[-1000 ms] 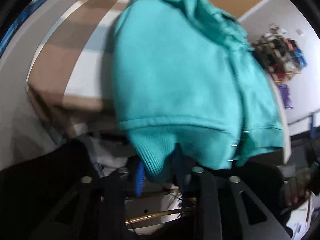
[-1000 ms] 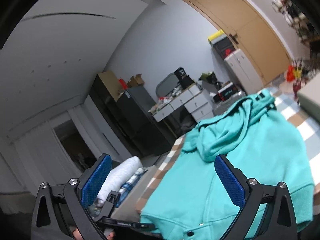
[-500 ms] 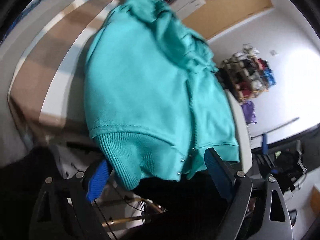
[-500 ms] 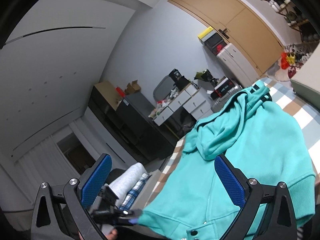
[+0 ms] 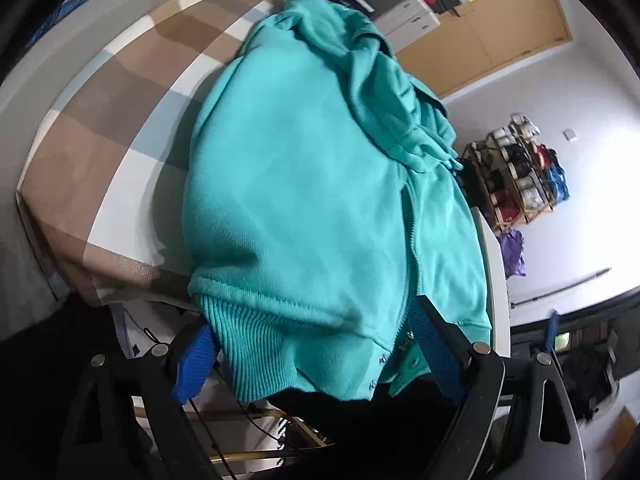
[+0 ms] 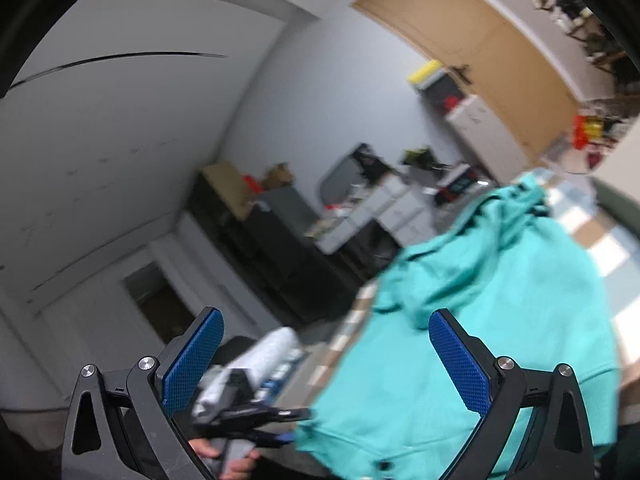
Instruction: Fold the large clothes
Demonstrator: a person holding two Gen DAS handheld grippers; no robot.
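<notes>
1. Plainly spread across a checked brown-and-white tabletop (image 5: 120,128): a teal zip-front hoodie (image 5: 304,184), hood bunched at the far end, ribbed hem hanging over the near edge.
2. Left gripper (image 5: 316,344) angled down at that hem, blue pads (image 5: 192,364) standing wide apart on either side of the ribbing; no pad seen pressing on the cloth (the hem simply droops between them).
3. Lowest part of the hem lost against a dark mass below the table edge; impossible to tell what that dark shape is.
4. Zipper line and a few metal snaps (image 5: 380,360) visible near the right-hand pad, partly covered by it.
5. Right gripper (image 6: 326,360) held level, jaws wide apart and nothing between them; only the blurred room behind.
6. From the right wrist view, the hoodie (image 6: 500,320) smeared by blur, its lower corner cut off by the right finger.
7. In the same view, the other gripper seen low down as a dark blurred shape with a hand (image 6: 236,462) beneath it (fingers only partly in frame).
8. Behind: a tan door (image 6: 500,52), white drawers (image 6: 400,208) with clutter on top, dark cabinets (image 6: 280,248); contents too soft to name.
9. Shoe rack (image 5: 520,176) at the right of the left wrist view, items small and indistinct.
</notes>
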